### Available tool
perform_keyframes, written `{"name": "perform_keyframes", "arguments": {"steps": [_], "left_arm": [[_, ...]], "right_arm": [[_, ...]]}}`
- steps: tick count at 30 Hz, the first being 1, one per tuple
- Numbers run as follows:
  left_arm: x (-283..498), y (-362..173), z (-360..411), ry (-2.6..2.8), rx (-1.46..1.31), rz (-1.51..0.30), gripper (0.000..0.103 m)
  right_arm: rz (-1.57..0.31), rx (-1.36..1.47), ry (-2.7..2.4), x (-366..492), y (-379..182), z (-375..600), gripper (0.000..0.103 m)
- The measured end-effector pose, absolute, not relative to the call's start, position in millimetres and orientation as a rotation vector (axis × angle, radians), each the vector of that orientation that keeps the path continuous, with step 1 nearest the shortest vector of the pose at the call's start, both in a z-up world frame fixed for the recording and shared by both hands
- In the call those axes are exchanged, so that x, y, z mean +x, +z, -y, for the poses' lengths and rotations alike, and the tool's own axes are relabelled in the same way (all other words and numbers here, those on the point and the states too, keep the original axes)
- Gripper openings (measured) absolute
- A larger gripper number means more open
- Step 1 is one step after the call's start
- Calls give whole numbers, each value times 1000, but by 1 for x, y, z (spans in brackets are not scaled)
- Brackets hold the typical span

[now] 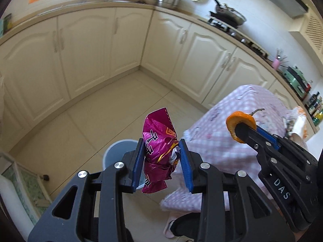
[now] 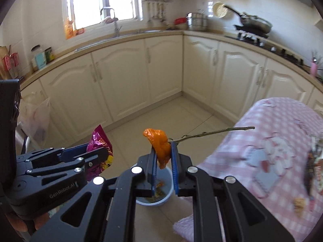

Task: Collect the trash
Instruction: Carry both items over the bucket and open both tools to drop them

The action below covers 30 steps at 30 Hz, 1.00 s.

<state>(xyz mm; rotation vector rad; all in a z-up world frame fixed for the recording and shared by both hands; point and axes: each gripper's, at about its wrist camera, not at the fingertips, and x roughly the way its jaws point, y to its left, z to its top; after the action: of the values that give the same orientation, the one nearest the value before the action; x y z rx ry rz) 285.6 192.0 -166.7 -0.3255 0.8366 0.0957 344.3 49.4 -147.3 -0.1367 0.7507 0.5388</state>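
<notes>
Cream cabinets [image 2: 125, 80] ran along two walls of the kitchen and met in a corner, with a pale tiled floor [image 1: 90, 109] below them and a sink under a bright window [image 2: 101, 2] on the far counter. On the stove to the right sat a dark pan [image 2: 254, 23], and beside it a steel pot [image 2: 196, 21]. A table under a pink checked cloth [image 2: 282, 141] filled the right side of both views. The left gripper [image 1: 161, 159] was clamped on a crumpled magenta snack wrapper [image 1: 159, 147], its blue pads pressed against the wrapper's two sides, the foil standing upright above the fingers and hanging a little below them. The right gripper [image 2: 163, 157] was clamped on a piece of orange peel [image 2: 159, 143] together with a thin twig [image 2: 212, 133], whose free end stuck out to the right over the edge of the cloth. Both grippers were held in the air side by side, near each other but apart. Below them on the floor, just beside the table, stood a light blue bin [image 2: 167, 191]; the right wrist view showed some scraps already lying in its bottom, and the peel hung directly above its opening.
</notes>
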Motion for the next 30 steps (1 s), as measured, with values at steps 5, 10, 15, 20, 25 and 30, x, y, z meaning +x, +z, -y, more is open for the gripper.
{"name": "perform_keyframes", "arguments": {"steps": [5,10,15,20,25,30], "left_arm": [[297,-201,-222,162,-346,-912,32],[319,-226,-238,174,-364,-955,32],[334,-235,-237,163,-358,-956,47],[339,-237,-241,183,-365,-932,66],[337,-243,-246,204,-367,-950,67],[332,-248,-255,224,-377,-971,68]], "right_arm": [[-814,-150,588,361,-183,-95,13],[-853,-168,579,377,-208,-109,13],[-864,-174,540,392,-221,-108,13],[-876,-172,516,403,-230,-103,13],[-893,-171,528,407,-236,-105,13],[-911,-169,556,408,-242,-116,13]]}}
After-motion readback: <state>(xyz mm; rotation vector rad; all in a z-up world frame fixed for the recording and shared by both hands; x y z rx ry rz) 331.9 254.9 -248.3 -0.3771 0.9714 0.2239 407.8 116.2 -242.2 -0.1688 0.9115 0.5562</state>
